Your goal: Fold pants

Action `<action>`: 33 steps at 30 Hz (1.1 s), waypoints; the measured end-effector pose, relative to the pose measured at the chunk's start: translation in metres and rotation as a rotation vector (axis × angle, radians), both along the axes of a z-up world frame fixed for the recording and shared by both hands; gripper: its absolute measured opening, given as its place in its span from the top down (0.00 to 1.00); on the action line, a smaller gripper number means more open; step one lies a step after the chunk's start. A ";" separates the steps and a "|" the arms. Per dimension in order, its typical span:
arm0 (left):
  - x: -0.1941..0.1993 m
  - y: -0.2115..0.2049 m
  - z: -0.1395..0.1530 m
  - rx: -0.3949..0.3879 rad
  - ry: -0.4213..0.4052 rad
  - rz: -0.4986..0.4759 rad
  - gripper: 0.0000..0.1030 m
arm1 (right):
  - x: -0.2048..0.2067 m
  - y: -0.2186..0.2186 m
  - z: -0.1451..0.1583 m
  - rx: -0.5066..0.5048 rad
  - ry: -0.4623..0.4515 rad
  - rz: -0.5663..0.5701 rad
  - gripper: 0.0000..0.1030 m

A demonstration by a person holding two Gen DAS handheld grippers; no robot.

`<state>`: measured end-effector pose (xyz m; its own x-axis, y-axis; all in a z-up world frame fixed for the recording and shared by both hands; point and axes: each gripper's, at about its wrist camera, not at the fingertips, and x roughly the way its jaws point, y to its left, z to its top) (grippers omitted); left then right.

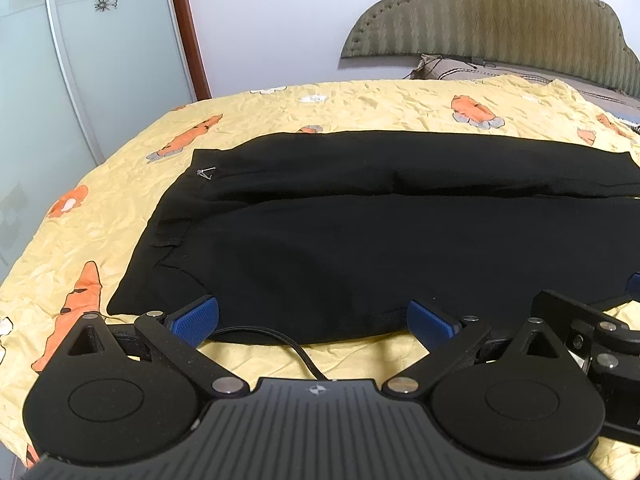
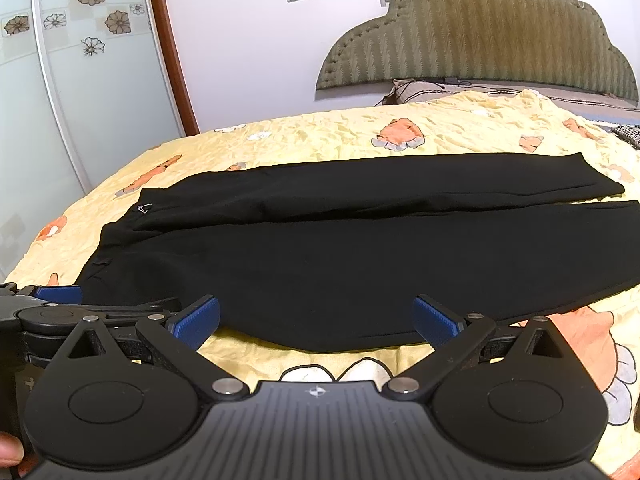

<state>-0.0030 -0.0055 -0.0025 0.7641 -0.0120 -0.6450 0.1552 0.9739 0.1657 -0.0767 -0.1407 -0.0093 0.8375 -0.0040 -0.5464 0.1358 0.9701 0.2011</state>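
Black pants [image 1: 360,220] lie flat across the yellow bedspread, waistband to the left, both legs running right; in the right wrist view the pants [image 2: 360,248] show their two leg ends at the right. My left gripper [image 1: 314,320] is open, its blue pads at the near edge of the pants by the waist end, with nothing between them. My right gripper [image 2: 316,320] is open too, its pads at the near edge of the closer leg. Each gripper shows at the side of the other's view: the right one [image 1: 592,320], the left one [image 2: 56,300].
The yellow bedspread [image 1: 360,108] with orange carrot prints covers the bed. A padded green headboard [image 1: 500,12] and a pillow [image 1: 452,66] are at the far right. Frosted sliding doors [image 1: 80,60] stand to the left. A black cable [image 1: 280,340] lies below the pants' edge.
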 end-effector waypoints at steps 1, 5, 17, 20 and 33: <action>-0.001 0.000 -0.001 0.001 0.002 0.002 0.01 | 0.000 0.000 0.000 0.003 0.000 0.002 0.00; 0.000 0.002 -0.002 -0.006 0.008 0.009 0.01 | -0.001 0.002 0.000 -0.010 -0.010 -0.001 0.00; -0.001 0.003 -0.003 -0.003 0.006 0.014 0.00 | -0.001 0.001 0.003 -0.015 -0.021 -0.006 0.00; -0.001 0.005 -0.003 -0.011 0.006 0.011 0.00 | -0.001 0.000 0.003 -0.001 -0.022 0.003 0.00; -0.002 0.003 -0.002 -0.009 0.002 0.019 0.00 | 0.001 0.002 0.002 -0.028 -0.004 0.010 0.00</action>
<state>-0.0052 -0.0023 -0.0049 0.7628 -0.0036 -0.6466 0.1371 0.9781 0.1564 -0.0758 -0.1389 -0.0072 0.8400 -0.0110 -0.5425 0.1253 0.9767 0.1742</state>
